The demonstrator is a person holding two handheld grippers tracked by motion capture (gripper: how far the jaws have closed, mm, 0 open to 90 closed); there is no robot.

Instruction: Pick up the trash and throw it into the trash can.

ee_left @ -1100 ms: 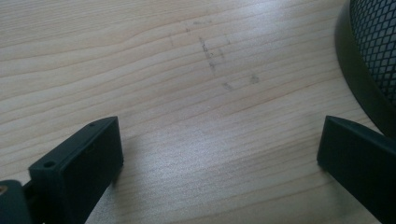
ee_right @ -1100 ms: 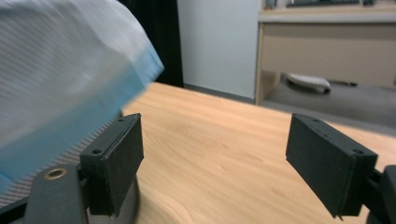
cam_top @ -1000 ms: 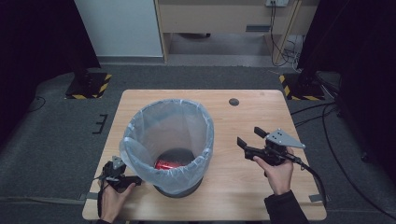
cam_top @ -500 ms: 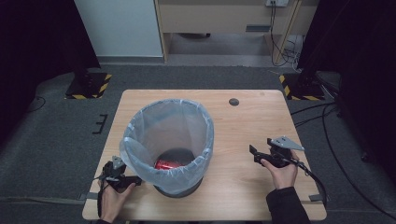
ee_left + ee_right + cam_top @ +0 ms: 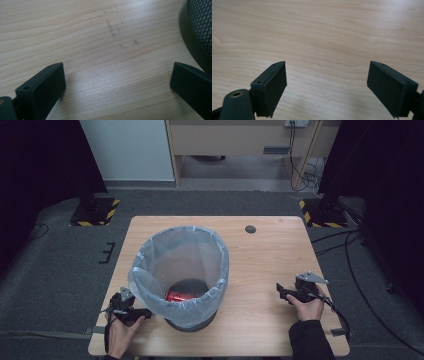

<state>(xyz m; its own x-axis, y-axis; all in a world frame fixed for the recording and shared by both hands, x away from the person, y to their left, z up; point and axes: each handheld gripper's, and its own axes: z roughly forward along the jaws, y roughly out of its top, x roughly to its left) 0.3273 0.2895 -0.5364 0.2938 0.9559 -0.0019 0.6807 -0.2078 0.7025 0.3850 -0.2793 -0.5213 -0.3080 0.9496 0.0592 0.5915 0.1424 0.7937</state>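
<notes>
Since a second ago the right gripper (image 5: 281, 291) has dropped from above the wood to rest low near the right edge of the table (image 5: 270, 247), while the left gripper (image 5: 131, 311) has stayed at the near-left corner. From largest to smallest: the table, then the black mesh bin (image 5: 192, 321) lined with a clear bag (image 5: 150, 252), then the red can (image 5: 181, 296) lying at its bottom. Both grippers' jaws stand wide apart over bare wood, holding nothing; the left one sits just beside the bin's base.
</notes>
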